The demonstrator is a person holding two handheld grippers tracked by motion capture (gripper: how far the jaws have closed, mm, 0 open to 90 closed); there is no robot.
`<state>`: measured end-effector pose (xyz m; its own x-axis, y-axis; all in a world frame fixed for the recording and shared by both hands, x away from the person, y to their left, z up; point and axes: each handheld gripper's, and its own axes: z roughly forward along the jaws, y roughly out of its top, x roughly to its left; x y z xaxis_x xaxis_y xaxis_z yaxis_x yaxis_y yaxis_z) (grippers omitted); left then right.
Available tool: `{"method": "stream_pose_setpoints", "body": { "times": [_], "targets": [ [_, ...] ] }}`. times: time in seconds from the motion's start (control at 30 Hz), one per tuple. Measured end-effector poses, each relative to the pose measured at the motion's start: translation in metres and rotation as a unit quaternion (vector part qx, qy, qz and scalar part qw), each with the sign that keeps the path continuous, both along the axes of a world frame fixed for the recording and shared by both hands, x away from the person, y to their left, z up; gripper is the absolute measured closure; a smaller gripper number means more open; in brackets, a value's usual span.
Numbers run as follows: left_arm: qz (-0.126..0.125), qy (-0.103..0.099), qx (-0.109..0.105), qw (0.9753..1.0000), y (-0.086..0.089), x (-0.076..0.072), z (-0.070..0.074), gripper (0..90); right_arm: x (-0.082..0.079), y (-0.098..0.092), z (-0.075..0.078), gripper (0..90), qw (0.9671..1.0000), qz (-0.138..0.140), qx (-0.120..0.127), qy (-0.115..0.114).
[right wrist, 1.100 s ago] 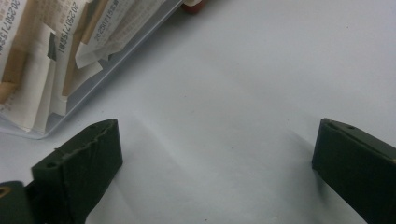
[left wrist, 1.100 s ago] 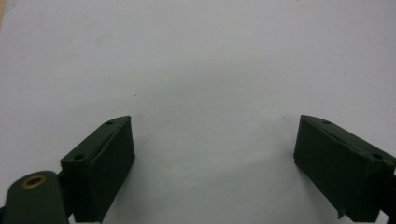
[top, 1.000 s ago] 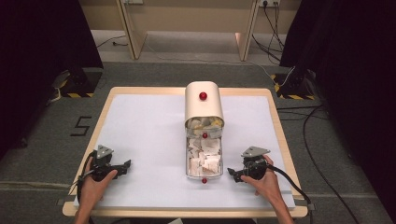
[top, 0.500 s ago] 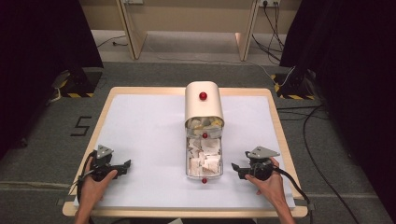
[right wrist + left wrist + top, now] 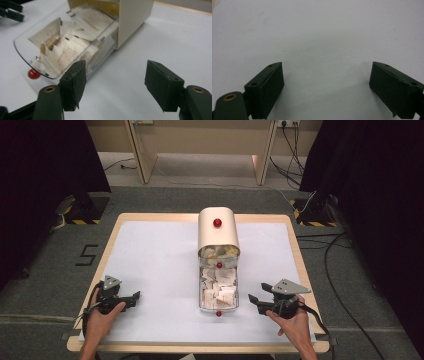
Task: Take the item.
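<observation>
Shifted slightly rightward since a second ago: right gripper [image 5: 256,301], now farther from the clear drawer [image 5: 218,287]; left gripper [image 5: 131,299] unchanged.

High view: cream box [image 5: 218,231] at mid-counter [image 5: 150,255], clear drawer pulled toward the near edge, stuffed with paper packets [image 5: 218,285], red knob [image 5: 218,313] at its front. Left gripper well apart on the near left, right gripper near the drawer's right side, not touching.

Left gripper view: jaws spread wide over bare white counter [image 5: 322,37], holding nothing.

Right gripper view: jaws apart, empty, right gripper [image 5: 115,85] low over the counter; drawer [image 5: 67,47] beyond the left jaw, red knob [image 5: 33,74] at its end.
</observation>
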<state>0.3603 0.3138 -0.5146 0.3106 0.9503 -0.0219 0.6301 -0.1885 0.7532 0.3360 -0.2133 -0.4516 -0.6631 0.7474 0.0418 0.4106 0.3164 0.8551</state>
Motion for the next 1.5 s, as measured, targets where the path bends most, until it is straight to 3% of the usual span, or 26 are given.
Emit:
{"method": "stream_pose_setpoints", "body": {
  "times": [0.2,0.3,0.57,1.27,1.5],
  "targets": [
    [0.000,0.000,0.000,1.0000,0.000,0.000,0.000,11.6,-0.008,0.008,0.008,40.1,0.9997,0.022,0.003,-0.009],
    [0.000,0.000,0.000,1.0000,0.000,0.000,0.000,11.5,-0.016,0.019,0.013,43.4,0.9988,0.047,-0.004,-0.016],
    [0.000,0.000,0.000,1.0000,0.000,0.000,0.000,11.5,-0.024,0.040,0.015,49.8,0.9966,0.081,-0.001,-0.012],
    [0.000,0.000,-0.001,1.0000,0.000,0.000,0.000,11.5,-0.008,0.066,-0.002,63.9,0.9935,0.114,0.000,0.008],
    [0.000,0.000,-0.001,1.0000,0.000,0.000,0.000,11.5,-0.004,0.072,-0.010,78.6,0.9931,0.116,-0.011,0.014]
  ]
}}
